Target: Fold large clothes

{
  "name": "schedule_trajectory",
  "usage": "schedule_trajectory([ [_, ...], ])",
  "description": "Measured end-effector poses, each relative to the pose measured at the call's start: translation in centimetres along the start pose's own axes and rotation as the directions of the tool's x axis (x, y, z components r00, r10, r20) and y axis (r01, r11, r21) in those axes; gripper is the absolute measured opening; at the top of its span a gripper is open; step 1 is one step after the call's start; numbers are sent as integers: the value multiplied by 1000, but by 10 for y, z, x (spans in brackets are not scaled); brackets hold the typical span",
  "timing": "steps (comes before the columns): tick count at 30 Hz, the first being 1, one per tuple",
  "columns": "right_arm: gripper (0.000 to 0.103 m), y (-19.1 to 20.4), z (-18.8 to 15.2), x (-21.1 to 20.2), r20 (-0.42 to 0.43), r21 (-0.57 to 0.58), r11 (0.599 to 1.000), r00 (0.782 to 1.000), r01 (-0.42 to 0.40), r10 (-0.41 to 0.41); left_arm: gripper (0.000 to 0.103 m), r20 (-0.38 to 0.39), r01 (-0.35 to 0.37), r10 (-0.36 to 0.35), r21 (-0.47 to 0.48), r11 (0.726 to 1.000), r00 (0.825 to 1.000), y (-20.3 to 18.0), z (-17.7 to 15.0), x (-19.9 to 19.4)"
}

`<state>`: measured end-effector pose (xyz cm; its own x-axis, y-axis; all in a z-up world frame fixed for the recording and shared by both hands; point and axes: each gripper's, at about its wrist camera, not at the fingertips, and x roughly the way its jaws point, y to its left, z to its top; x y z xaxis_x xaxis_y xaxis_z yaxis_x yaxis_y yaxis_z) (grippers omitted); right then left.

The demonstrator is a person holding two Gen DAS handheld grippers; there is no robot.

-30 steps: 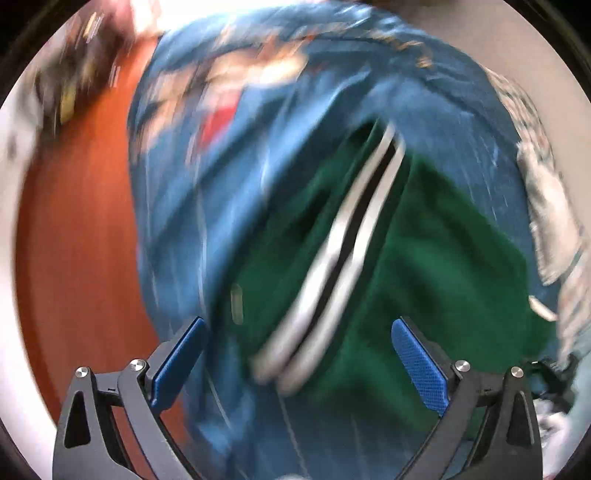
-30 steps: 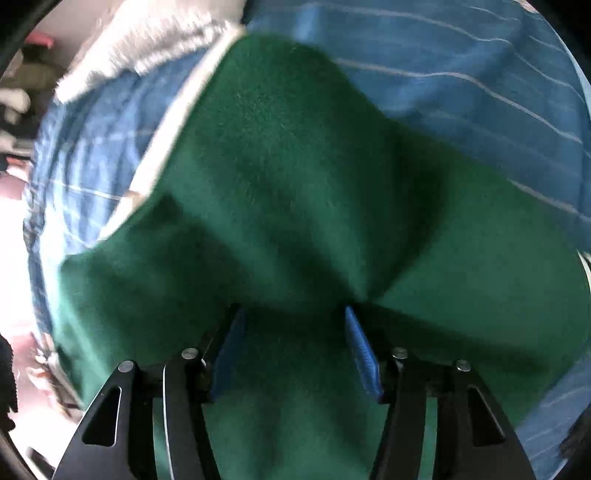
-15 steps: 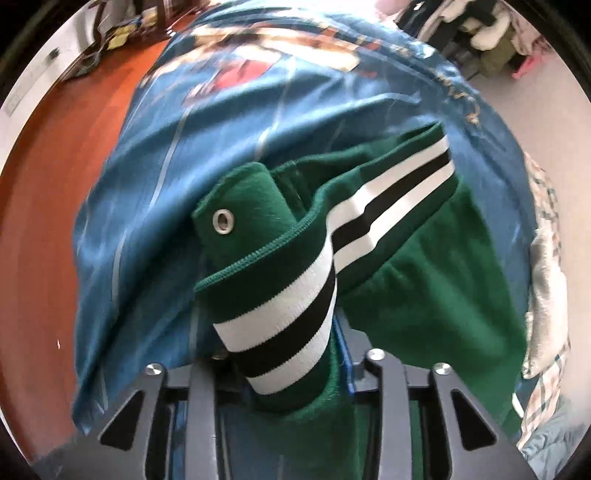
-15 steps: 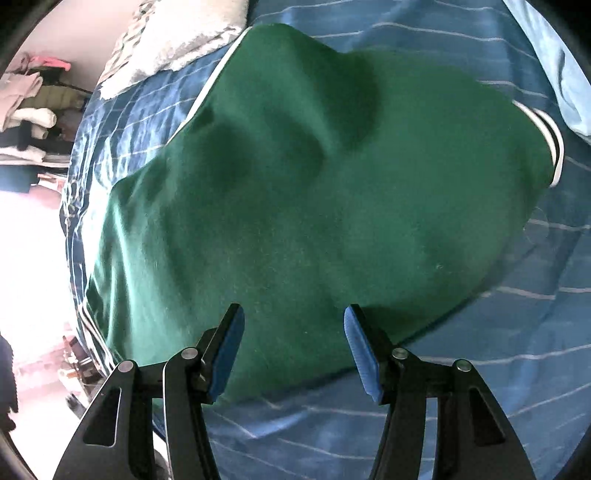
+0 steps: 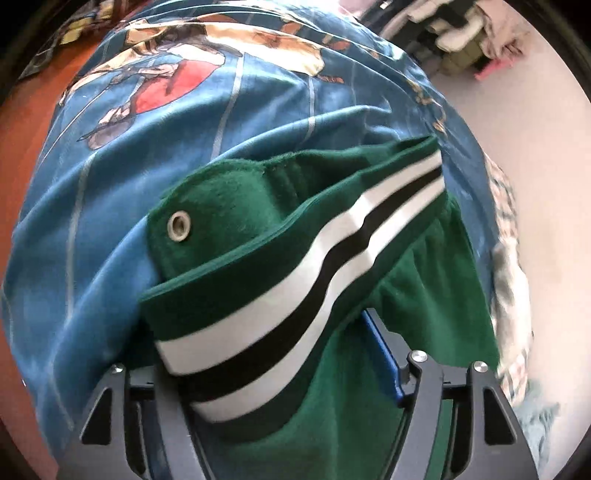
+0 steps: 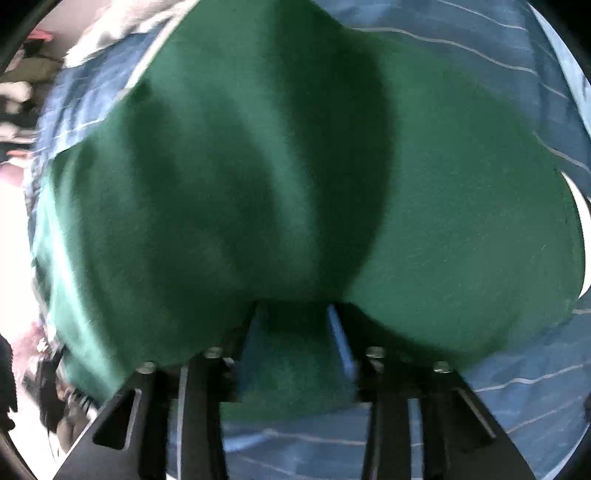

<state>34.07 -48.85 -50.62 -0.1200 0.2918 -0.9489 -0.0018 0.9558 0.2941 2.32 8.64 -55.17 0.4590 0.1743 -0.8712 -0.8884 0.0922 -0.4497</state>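
A green jacket with a white-and-black striped band and a metal snap lies on a blue bedsheet. My left gripper is shut on the striped band, which bulges up between the jaws and hides the left pad. In the right wrist view the green jacket body fills the frame. My right gripper has the jacket's near edge between its blue fingers, which stand a little apart with cloth over their tips.
The sheet carries a cartoon print at the far end. An orange-brown floor runs on the left. White and checked bedding lies on the right. Piled clothes sit far off. Blue striped sheet surrounds the jacket.
My left gripper closed on the striped band and has lifted it nearer the camera. My right gripper has pushed forward so that the jacket's edge now lies between its fingers, and the cloth has bunched up.
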Motion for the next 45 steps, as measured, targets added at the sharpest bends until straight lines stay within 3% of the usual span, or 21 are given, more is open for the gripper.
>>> schedule_trajectory([
  [1,58,0,-6,-3,1,-6,1000,1000,-23,23,64,29,-30,31,-4,1000,999,-7,1,0],
  [2,58,0,-9,-5,2,-12,999,1000,-30,30,38,48,-40,40,2,999,998,-13,3,-1],
  [3,58,1,-14,-8,4,-20,999,999,-39,39,26,57,-39,37,27,999,998,-23,6,-2],
  [5,58,0,-24,-15,11,-15,998,998,-63,63,22,107,-48,40,71,996,993,-43,15,-14],
  [9,58,4,-41,-44,75,10,998,995,-65,64,21,189,-2,-37,204,979,981,-83,40,-56],
  [11,58,7,-40,-61,124,11,999,991,-47,45,21,229,0,-68,284,959,971,-104,54,-84],
  [14,58,7,-41,-59,118,29,1000,993,12,-15,21,294,-31,-95,396,918,951,-135,71,-106],
  [17,58,-3,-46,-51,103,107,992,993,-62,51,21,331,-48,-157,534,844,930,-167,64,-135],
  [19,58,-16,-53,-54,118,160,980,988,-117,99,20,315,-35,-217,634,773,924,-192,43,-148],
  [20,58,-21,-57,-58,128,175,976,985,-133,112,20,283,-9,-259,692,722,923,-208,23,-154],
  [22,58,-34,-71,-69,154,211,962,978,-173,142,20,216,39,-309,761,648,926,-231,-16,-158],
  [26,58,-69,-95,-83,161,269,946,977,-180,140,19,19,176,-361,848,500,933,-265,-105,-144],
  [29,58,-95,-114,-87,145,296,945,984,-141,101,19,-170,301,-323,859,413,931,-277,-189,-113],
  [32,58,-118,-121,-82,131,340,934,989,-106,64,19,-296,365,-232,858,362,927,-277,-255,-73],
  [34,58,-134,-127,-79,125,377,922,991,-93,48,19,-325,361,-161,872,332,932,-273,-288,-45],
  [37,58,-157,-133,-78,103,427,901,994,-77,36,19,-296,292,-25,922,256,955,-257,-327,-1],
  [38,58,-163,-134,-79,95,433,899,995,-68,29,19,-274,266,5,937,225,962,-257,-330,4],
  [41,60,-167,-129,-89,119,401,913,992,-76,30,24,-244,234,23,951,200,970,-260,-326,-7],
  [43,77,-165,-125,-101,154,353,932,988,-76,22,40,-242,223,75,953,204,967,-267,-317,-19],
  [45,89,-154,-113,-116,211,295,948,976,-120,58,89,-267,245,78,945,217,961,-257,-308,-33],
])
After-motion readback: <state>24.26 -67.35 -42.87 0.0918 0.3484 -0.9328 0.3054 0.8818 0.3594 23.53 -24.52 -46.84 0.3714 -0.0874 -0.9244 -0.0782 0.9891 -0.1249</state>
